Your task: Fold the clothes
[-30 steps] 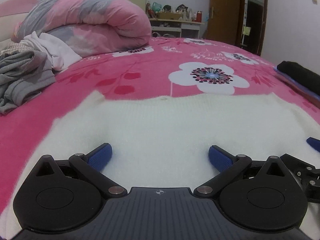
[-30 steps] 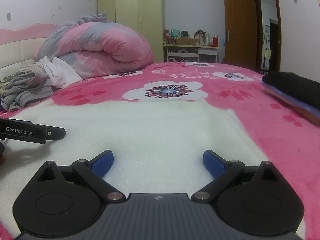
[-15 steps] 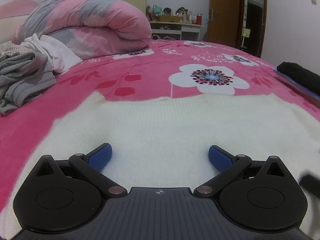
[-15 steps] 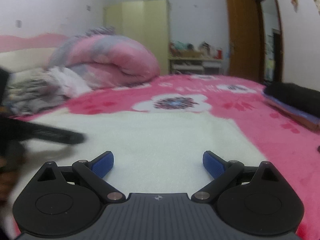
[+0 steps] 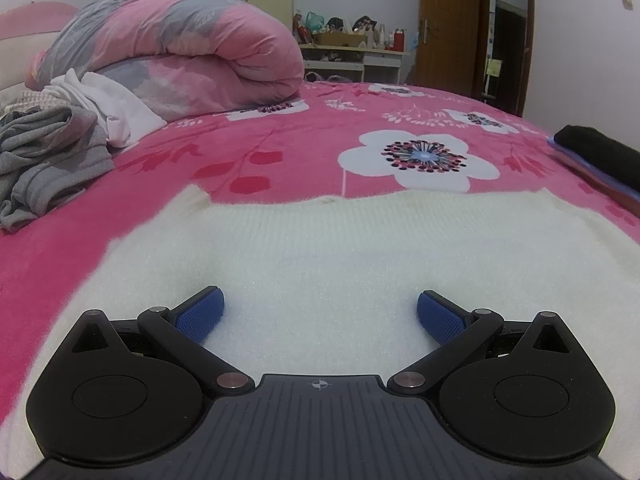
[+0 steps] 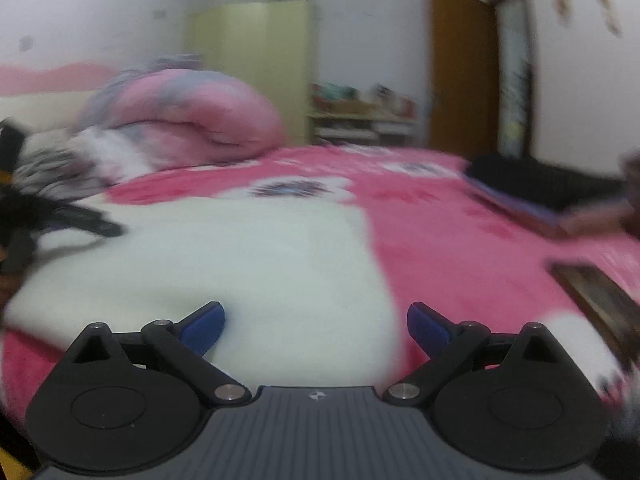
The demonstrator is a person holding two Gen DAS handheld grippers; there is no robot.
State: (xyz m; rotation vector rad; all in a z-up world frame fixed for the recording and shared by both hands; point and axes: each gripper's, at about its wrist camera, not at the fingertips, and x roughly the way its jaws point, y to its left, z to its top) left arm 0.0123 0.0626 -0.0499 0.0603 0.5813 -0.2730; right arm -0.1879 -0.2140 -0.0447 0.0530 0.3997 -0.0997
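Note:
A white knit garment (image 5: 328,256) lies flat on the pink flowered bedspread (image 5: 280,148). My left gripper (image 5: 320,312) hovers low over its near part, open, nothing between the blue pads (image 5: 200,314). In the blurred right wrist view the same white garment (image 6: 224,256) spreads ahead and to the left. My right gripper (image 6: 316,322) is open and empty above its right edge. The left gripper's dark body (image 6: 60,216) shows at the far left of that view.
A rolled pink and grey duvet (image 5: 180,64) and a heap of grey and white clothes (image 5: 52,152) sit at the back left. Dark folded clothes (image 5: 600,156) rest on the bed's right side. A dresser (image 5: 352,56) and a wooden door (image 5: 448,24) stand behind.
My right gripper has lifted and pulled back to the right, its view now blurred with motion. The left gripper has barely shifted. Both stay open.

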